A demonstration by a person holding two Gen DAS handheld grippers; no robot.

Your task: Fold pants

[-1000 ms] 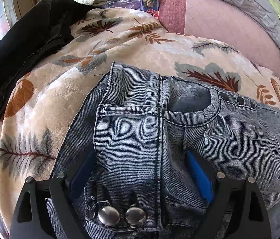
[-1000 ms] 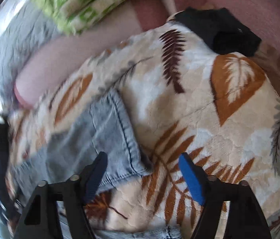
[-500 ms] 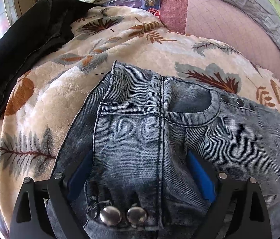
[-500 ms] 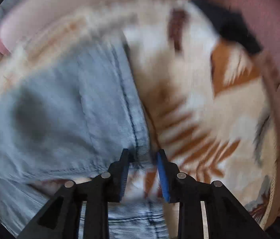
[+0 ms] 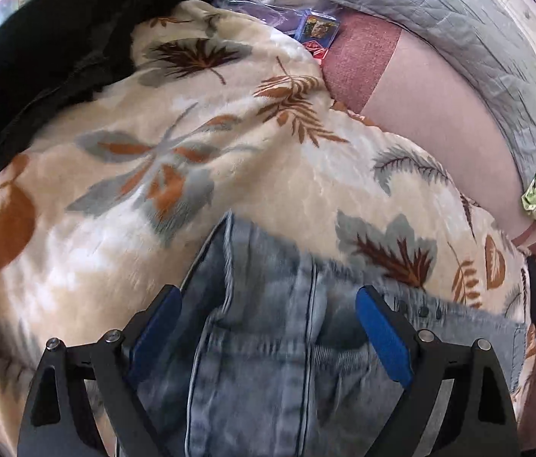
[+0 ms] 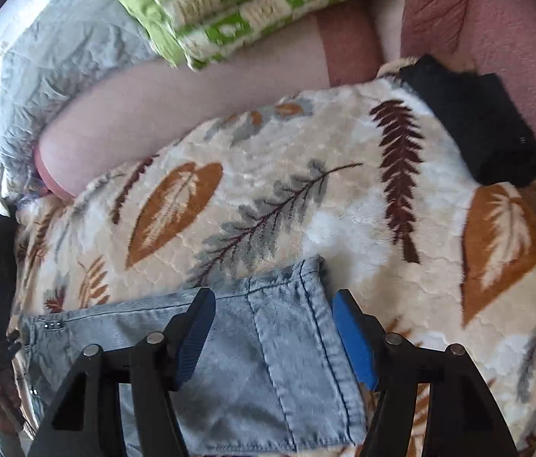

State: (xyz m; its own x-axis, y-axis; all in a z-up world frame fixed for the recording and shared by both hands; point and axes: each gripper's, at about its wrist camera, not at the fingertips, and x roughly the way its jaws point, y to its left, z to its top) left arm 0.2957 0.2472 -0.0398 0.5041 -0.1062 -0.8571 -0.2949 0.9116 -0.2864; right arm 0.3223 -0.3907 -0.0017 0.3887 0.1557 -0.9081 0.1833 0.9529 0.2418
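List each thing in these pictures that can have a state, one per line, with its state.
Jeans: lying on the blanket, not fully folded.
Blanket: spread under the jeans.
Left hand-held gripper: open over the jeans.
Right hand-held gripper: jaws opening, hem between them, pads off it.
Black garment: lying on the blanket's corner.

No text, label, brand or number can be read in either view. The only printed thing is a small packet [image 5: 315, 36] at the far edge of the leaf-patterned blanket [image 5: 230, 160] in the left wrist view, wedged against the pink cushion [image 5: 431, 114]; it shows blue and red printing with a picture, but the marks on it are too small and blurred to make out. The pants [image 6: 268, 361] show only seams and small rivets, with no legible tag or lettering on them.
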